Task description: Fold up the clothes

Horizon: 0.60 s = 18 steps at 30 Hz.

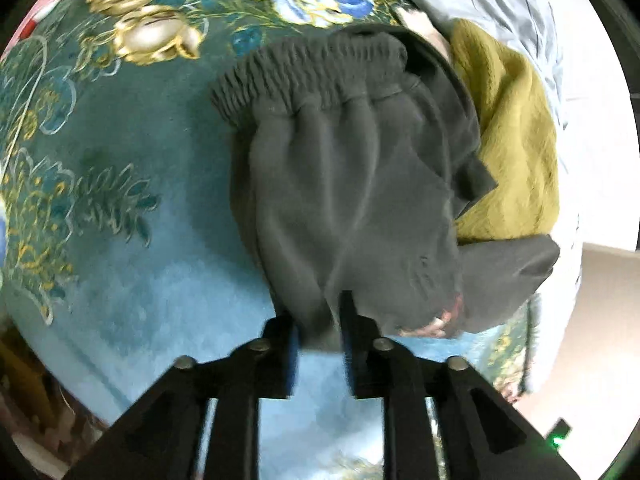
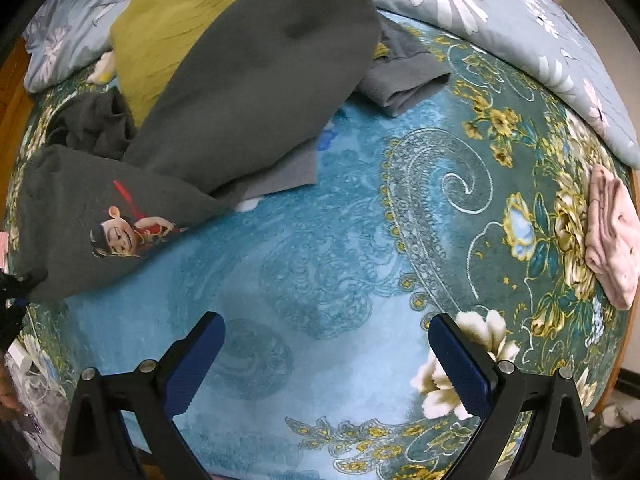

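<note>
Teal floral blanket point(image 2: 320, 240) covers the bed surface, patterned with gold, white and blue blossoms and a pale paisley scroll. Grey-blue quilt point(image 2: 500, 8) printed with white daisies lies bunched along the far edge, overlapping the blanket. Brown wooden bed frame point(image 2: 12, 92) shows at the left margin.

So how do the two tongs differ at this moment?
The left tongs stand narrow, with a fold of the dark grey trousers between the fingers; the right tongs gape wide with nothing between them. Left sits over clothing, right over bare blue blanket. Both have black arms.
</note>
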Available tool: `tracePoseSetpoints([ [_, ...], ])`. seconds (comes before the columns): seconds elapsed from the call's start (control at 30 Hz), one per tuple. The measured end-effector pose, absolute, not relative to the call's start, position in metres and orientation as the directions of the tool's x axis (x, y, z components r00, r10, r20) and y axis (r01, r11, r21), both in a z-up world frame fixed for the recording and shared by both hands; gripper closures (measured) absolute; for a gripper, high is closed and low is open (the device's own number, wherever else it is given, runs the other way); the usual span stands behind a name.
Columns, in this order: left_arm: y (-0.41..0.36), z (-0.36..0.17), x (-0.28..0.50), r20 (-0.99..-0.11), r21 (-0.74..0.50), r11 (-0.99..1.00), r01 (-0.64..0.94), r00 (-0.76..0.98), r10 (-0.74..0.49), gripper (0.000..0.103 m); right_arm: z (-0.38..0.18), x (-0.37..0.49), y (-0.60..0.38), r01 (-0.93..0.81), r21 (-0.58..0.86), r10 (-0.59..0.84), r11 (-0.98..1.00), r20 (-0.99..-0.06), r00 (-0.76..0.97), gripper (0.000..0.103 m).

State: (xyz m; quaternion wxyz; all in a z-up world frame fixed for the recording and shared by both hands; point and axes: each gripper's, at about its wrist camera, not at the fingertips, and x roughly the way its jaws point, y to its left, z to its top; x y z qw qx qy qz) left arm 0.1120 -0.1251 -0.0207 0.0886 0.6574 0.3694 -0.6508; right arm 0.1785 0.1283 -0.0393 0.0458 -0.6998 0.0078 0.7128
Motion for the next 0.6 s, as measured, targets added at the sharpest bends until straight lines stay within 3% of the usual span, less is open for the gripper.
tracePoseSetpoints([
  [0.07, -0.135, -0.013, 0.103, -0.914, -0.385, -0.718, 0.58, -0.131, 0.385, 0.075, -0.041, 0.173, 0.127, -0.083, -0.048, 0.05, -0.995, -0.999, -0.014, 0.0],
  [0.23, -0.126, -0.006, 0.076, -0.903, -0.399, -0.695, 0.598, -0.128, 0.409, 0.054, -0.045, 0.157, 0.122, -0.1, -0.032, 0.034, -0.994, -0.999, -0.013, 0.0],
  [0.4, -0.111, 0.012, 0.045, -0.934, -0.276, -0.778, 0.564, 0.033, 0.356, 0.054, -0.05, 0.145, 0.126, -0.114, -0.009, 0.011, -0.993, -1.0, -0.021, 0.0],
  [0.6, -0.111, 0.062, 0.027, -0.943, -0.329, -0.849, 0.414, -0.088, 0.322, 0.049, -0.063, 0.119, 0.15, -0.216, 0.055, -0.05, -0.975, -0.998, -0.029, 0.0],
])
